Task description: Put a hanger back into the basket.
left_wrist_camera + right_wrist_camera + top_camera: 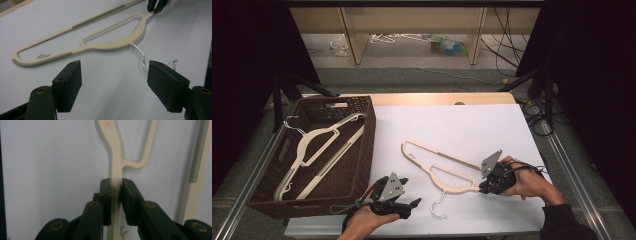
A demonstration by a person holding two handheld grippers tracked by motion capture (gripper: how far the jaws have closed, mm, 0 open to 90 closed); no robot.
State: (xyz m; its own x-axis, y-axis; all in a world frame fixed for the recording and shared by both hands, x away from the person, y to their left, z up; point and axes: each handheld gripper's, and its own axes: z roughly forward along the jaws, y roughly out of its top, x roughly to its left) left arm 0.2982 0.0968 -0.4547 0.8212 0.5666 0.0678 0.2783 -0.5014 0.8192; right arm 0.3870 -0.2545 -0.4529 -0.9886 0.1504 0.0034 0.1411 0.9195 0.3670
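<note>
- Nearest the high camera, at about 6 o'clock on the table, a person's left hand (364,220) holds the left gripper (408,204). Its jaws stand released, wide apart, gripping nothing and hovering over bare white tabletop (452,125).
- In the left gripper view those two black jaws frame the wire hook (141,57) of the cream hanger (110,46); the hook's curl runs down behind the jaw at 4 o'clock, and I cannot tell if it touches.
- The right hand (532,182), at roughly 4 o'clock on the table, holds the right gripper (486,188). Its jaws are clenched on the hanger (437,167), pinching the thin cream arm near one end.
- The right gripper view shows that pinch close up: the two pads (130,195) press either side of the narrow cream strip (116,177), which runs up toward 12 o'clock and forks.
- The hanger lies flat on the white tabletop, just right of centre, its long bar reaching toward 10 o'clock and its hook pointing toward 6 o'clock, between the two grippers.
- A ribbed grey grip strip (98,16) runs along the hanger's long bar, and another sits on its rounded end.
- At 9 o'clock stands a dark brown woven basket (362,145), well apart from the held hanger.
- Inside the basket a second cream hanger (319,145) lies slantwise, its wire hook at the basket's far left corner.
- Beyond the table, at 12 o'clock, light wooden legs (352,40) stand on the floor with cables nearby.
</note>
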